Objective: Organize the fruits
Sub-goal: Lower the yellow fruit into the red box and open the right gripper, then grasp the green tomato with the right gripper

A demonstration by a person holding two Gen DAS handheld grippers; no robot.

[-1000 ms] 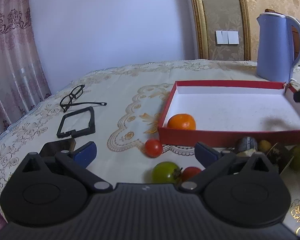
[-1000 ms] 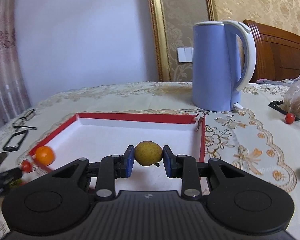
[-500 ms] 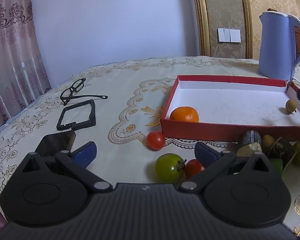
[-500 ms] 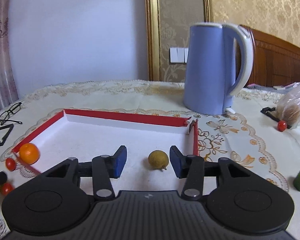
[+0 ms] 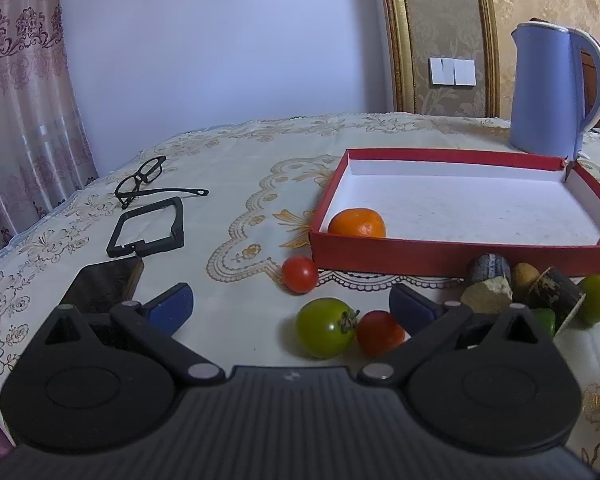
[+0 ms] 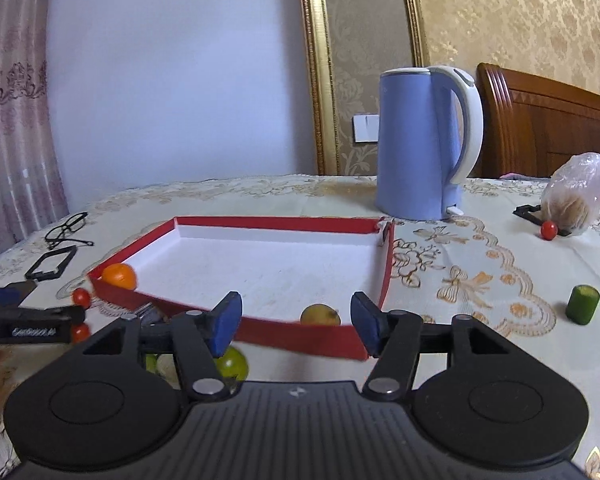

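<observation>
yellow fruit (image 6: 320,315) | released into red box (image 6: 300,336) | right hand-held gripper (image 6: 296,322) now open, withdrawn

You get soft, even daylight in both views, brightest on the pale wall (image 5: 220,60) and on the white floor of the red box (image 6: 268,268). The curtain (image 5: 16,120) glows as if lit from behind. Shadows under the green tomato (image 5: 326,327) and around the fruit on the worktop (image 5: 240,184) are faint and diffuse. The kettle (image 6: 420,144) shows only a mild sheen, no hard glare. Fisheye bending curves the gold frame (image 6: 318,80) and darkens the corners. In your right wrist view the near red wall of the box is smeared with motion blur; your left wrist view stays crisp.
</observation>
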